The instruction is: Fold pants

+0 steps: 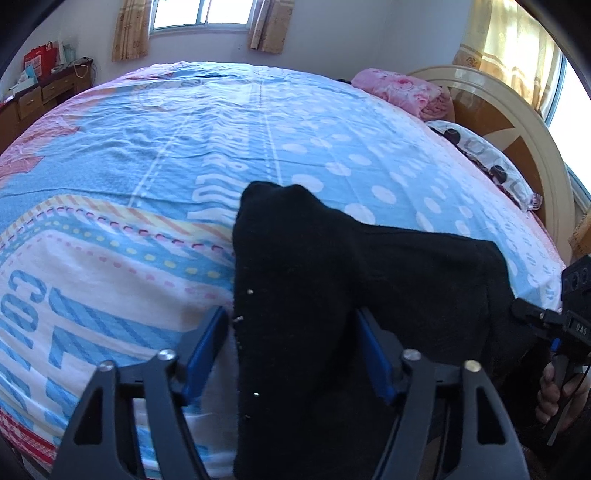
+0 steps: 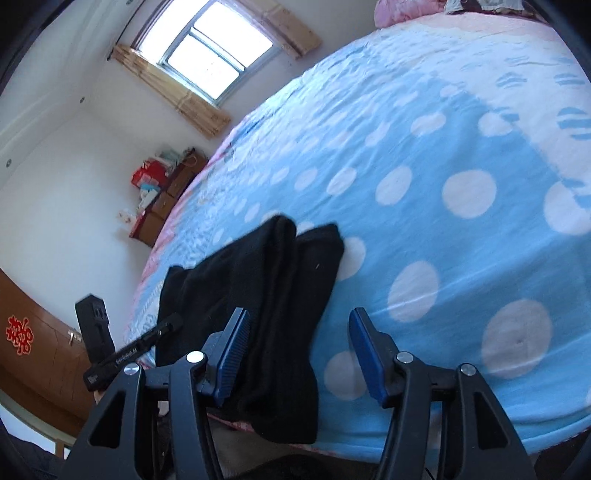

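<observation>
Black pants [image 1: 314, 258] lie on the blue patterned bedsheet [image 1: 166, 147], their near end hanging over the bed's front edge. In the right wrist view the pants [image 2: 258, 266] show two legs side by side, pointing away. My left gripper [image 1: 291, 314] straddles the fabric; its right pad [image 1: 373, 354] meets the cloth and a thin strip of sheet shows beside the left pad [image 1: 207, 347]. My right gripper [image 2: 299, 314] is open: the cloth lies against its left pad [image 2: 232, 354], and bare sheet shows before its right pad [image 2: 365, 354]. The right gripper's body [image 1: 546, 321] and a hand [image 1: 554, 391] show at the right.
A pink blanket [image 1: 402, 92] and a patterned pillow [image 1: 487, 158] lie by the curved headboard [image 1: 524, 122] at the far right. A wooden dresser [image 1: 44, 92] with boxes stands by the far wall under a window [image 1: 203, 14]. A brown cabinet [image 2: 37, 350] stands near the bed.
</observation>
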Demonstrator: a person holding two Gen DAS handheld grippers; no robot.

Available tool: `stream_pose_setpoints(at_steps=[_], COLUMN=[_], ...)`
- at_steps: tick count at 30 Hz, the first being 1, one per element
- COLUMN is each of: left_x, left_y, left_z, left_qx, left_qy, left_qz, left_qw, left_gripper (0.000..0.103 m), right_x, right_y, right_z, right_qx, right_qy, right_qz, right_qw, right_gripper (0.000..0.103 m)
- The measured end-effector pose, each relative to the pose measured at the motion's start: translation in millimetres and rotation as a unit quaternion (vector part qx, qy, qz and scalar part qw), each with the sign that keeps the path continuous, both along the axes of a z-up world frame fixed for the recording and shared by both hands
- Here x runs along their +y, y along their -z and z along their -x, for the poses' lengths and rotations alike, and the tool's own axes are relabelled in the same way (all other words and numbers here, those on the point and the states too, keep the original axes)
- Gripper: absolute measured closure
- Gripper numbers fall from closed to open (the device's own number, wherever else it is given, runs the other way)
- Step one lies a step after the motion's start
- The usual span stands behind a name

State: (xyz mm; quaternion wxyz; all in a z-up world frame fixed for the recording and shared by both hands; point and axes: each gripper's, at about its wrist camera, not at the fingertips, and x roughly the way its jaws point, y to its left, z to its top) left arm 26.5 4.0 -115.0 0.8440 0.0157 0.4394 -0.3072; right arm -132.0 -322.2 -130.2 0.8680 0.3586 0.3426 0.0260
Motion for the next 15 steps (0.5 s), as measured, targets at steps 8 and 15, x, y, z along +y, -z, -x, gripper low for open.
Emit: stream_pose_setpoints(at_steps=[8, 15], left_x=[-0.9, -1.7], left_y=[0.8, 1.7], left_z=[-0.6, -1.0], left_qx=[0.006, 0.034], left_qy=[-0.001, 0.021], left_qz=[0.005, 0.043], left_qw=[1.0000, 0.9983], left_gripper=[0.042, 0.013], right_x=[14.0, -0.4], right_y=[12.6, 20.3], right_z=[-12.8, -2.4], right_qx=[0.002, -0.030], right_qy=[-0.054, -0.050], right_qz=[-0.045, -0.115], right_qw=[0.998, 0.992], right_gripper=[0.045, 0.047])
